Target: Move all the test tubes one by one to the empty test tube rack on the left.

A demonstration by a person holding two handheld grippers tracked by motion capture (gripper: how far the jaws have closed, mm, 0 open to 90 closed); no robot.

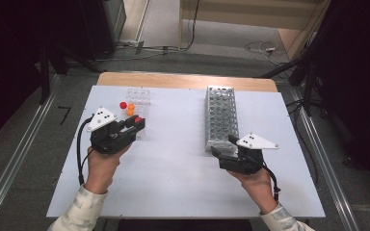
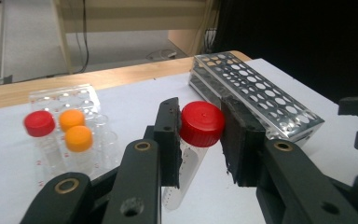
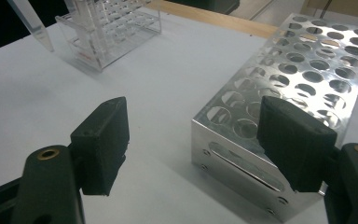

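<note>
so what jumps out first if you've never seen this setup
The red-capped tube, clamped between the left gripper pads and lifted off the table. Behind it to the left, a clear rack holds one red and two orange-capped tubes. On the right, the long metal rack lies with the right gripper open at its near end.

No legible text.
The tube carries faint graduation marks, and the clear rack red marks; neither can be read.
</note>
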